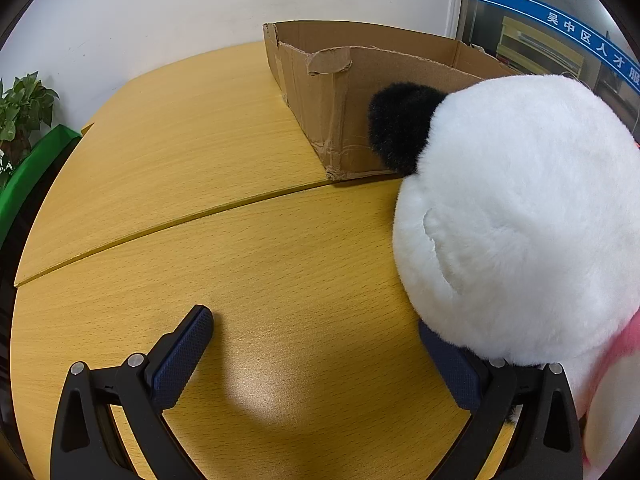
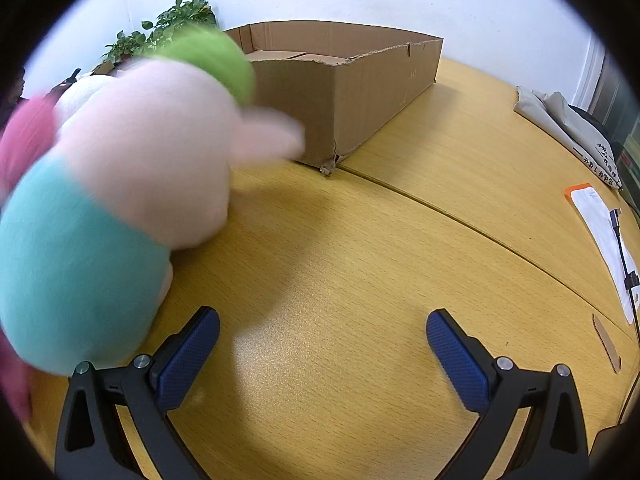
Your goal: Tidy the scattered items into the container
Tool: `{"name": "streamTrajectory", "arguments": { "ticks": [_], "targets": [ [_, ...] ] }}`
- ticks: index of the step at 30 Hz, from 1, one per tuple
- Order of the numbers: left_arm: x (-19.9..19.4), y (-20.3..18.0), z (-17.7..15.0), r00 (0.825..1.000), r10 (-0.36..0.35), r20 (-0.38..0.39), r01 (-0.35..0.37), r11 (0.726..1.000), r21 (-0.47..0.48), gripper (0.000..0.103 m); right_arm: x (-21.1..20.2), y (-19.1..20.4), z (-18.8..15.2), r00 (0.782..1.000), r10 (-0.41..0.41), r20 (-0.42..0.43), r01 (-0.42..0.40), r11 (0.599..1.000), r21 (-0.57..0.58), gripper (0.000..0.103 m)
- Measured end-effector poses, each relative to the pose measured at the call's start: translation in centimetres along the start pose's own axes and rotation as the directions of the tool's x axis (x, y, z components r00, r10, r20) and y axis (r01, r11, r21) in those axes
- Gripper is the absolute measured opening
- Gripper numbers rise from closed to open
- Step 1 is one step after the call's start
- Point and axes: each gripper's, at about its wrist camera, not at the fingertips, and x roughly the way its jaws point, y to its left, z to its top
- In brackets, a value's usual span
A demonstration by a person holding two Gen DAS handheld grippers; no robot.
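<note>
Here the left gripper (image 1: 316, 344) hangs released over the yellow table (image 1: 240, 240), fingers wide apart, its right finger (image 1: 452, 364) half hidden under a white panda toy (image 1: 516, 220) with a black ear that sits just in front of the cardboard box (image 1: 332, 92). The right gripper (image 2: 322, 346) is likewise spread wide and grasping nothing. To its left a blurred pink toy (image 2: 152, 152) in a teal top with a green cap lies near the box's corner (image 2: 352, 92). Papers (image 2: 600, 224) lie at the far right.
</note>
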Motion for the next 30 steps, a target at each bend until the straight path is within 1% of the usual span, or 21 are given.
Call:
{"name": "streamTrajectory", "arguments": {
  "ticks": [21,28,30],
  "targets": [
    [-0.03,-0.03,-0.05,1.0,0.001,0.0,-0.001,1.0,-0.001,0.103,0.12,0.0,0.04,1.0,-0.001,0.0,0.001,1.0,0.0,0.103],
    [-0.02,-0.04,-0.11,1.0,-0.001,0.0,0.001,1.0,-0.002,0.103,0.23,0.13,0.13,1.0,-0.011,0.001,0.01,1.0,0.012,0.103],
    [-0.13,-0.13,-0.23,1.0,0.008,-0.002,-0.008,1.0,-0.01,0.103,0.13,0.29,-0.01,1.0,-0.024,0.0,0.024,0.999,0.029,0.103]
  ]
}}
